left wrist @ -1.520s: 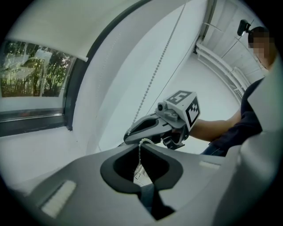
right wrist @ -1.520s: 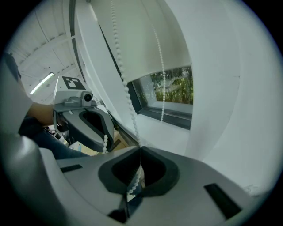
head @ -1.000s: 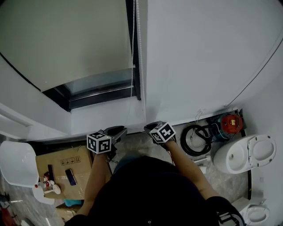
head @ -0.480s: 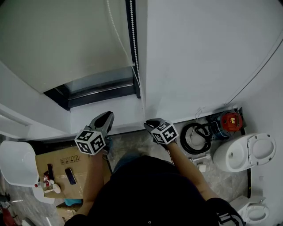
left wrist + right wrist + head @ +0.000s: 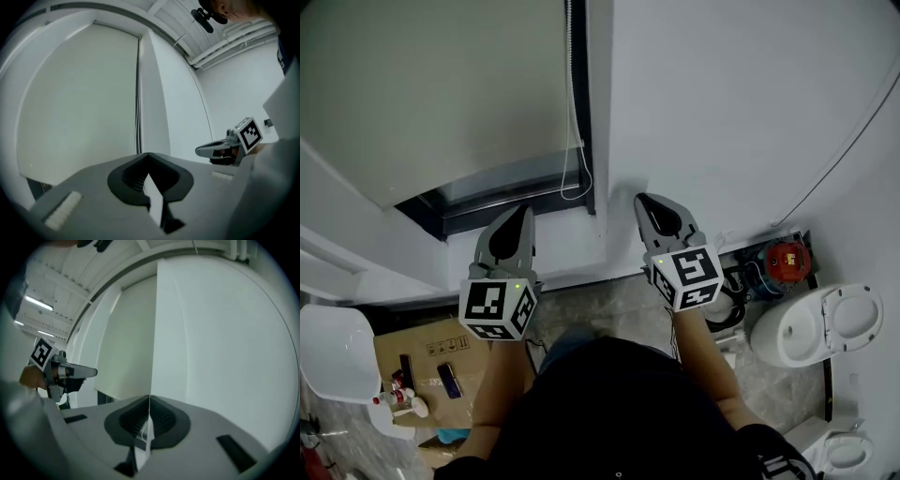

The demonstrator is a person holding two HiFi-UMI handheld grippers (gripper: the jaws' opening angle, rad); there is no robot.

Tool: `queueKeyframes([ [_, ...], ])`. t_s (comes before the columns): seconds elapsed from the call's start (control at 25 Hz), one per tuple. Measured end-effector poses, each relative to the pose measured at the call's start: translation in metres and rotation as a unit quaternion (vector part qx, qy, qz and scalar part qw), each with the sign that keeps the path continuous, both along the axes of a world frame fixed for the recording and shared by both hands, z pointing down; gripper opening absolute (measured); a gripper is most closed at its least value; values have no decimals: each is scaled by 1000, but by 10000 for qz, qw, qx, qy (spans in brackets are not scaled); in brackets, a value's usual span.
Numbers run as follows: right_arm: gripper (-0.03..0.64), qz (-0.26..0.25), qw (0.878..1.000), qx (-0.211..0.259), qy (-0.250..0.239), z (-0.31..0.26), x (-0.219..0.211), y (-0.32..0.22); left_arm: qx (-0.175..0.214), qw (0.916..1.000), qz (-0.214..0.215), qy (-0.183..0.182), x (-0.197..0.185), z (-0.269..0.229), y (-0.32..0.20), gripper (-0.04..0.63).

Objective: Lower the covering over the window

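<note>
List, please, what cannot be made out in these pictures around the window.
- Right gripper: jaws look closed, but whether the cord is pinched is too fine to tell in the right gripper view.
- Glass below the blind: a dim strip in the head view; nothing outside shows.
- Things on the cardboard box: too small, head view.
- The person's feet: hidden by their body, head view.
</note>
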State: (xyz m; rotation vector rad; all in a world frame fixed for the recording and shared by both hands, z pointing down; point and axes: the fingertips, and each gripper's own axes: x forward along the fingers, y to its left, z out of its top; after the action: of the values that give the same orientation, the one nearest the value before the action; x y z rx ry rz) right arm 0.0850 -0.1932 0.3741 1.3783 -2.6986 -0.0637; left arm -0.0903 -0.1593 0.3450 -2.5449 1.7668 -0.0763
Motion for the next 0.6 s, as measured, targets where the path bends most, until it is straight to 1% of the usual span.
queueKeyframes([
  [0.08,14,70,9986,527,-58,-47,1,6,318,9994,-94,41,-1,-35,4,11],
  [0.16,14,171,9950,974,-116,-86,2,12,540,9983,-123,199,-3,-64,7,11],
  [0.28,14,329,9883,1474,-223,-129,4,24,803,9960,-206,336,-6,-94,13,11],
  [0.36,14,397,9845,1688,-280,-144,5,31,918,9949,-245,351,-7,-105,18,11],
  [0.44,12,430,9823,1805,-270,-152,2,36,986,9941,-249,365,-9,-111,22,11],
  [0.6,12,396,9823,1827,-126,-151,-12,37,938,9945,-267,373,-15,-109,23,11],
])
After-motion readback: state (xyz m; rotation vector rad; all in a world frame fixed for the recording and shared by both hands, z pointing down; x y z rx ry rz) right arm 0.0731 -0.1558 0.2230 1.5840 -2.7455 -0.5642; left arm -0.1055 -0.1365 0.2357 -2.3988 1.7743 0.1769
